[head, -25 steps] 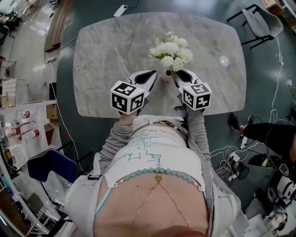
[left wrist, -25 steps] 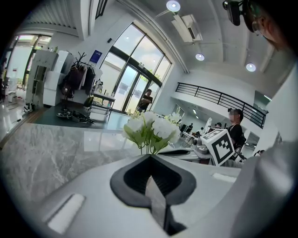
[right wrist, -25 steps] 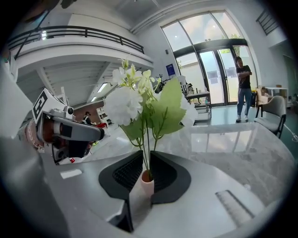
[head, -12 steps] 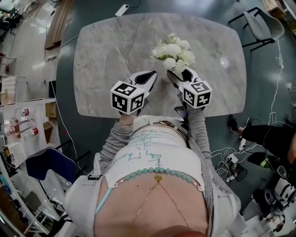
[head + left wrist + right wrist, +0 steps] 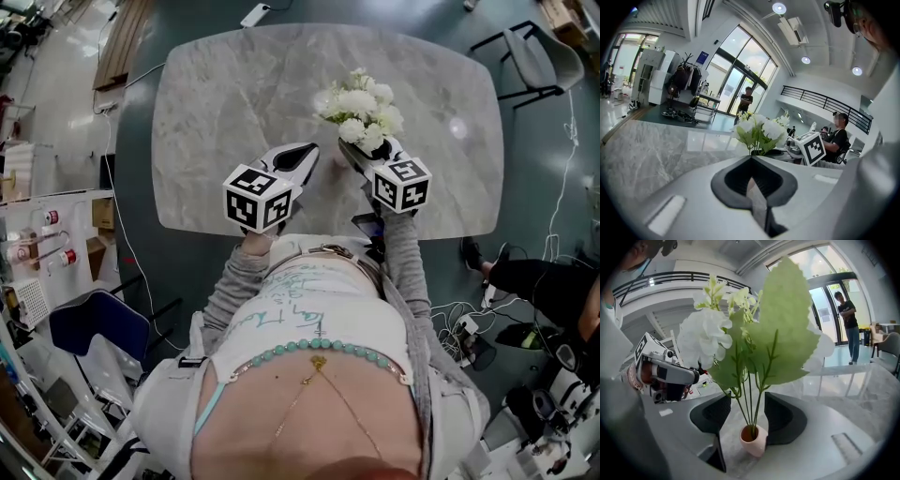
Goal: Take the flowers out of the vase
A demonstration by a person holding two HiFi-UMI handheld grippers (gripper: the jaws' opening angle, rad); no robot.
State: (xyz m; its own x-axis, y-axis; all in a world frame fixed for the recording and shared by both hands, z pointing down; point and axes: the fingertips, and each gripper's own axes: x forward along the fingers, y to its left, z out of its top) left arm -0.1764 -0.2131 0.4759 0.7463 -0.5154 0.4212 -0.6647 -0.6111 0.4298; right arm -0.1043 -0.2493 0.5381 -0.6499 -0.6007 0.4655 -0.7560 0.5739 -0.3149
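White flowers with green leaves stand in a small pink vase on the marble table. My right gripper is open, one jaw on each side of the green stems. The vase sits low between the jaws, tilted, close against the right one. In the head view the blooms and this gripper hide the vase. My left gripper hovers just left of the bouquet with its jaws together and nothing in them. Its own view shows the flowers ahead, past its fingertips.
Both grippers are over the near half of the table, close to its front edge. A grey chair stands at the far right and a blue chair at the near left. Cables lie on the floor to the right.
The right gripper has pushed forward around the stems, and the bouquet has shifted right and slightly away. The vase, seen between the grippers before, is now hidden in the head view. The left gripper stayed put.
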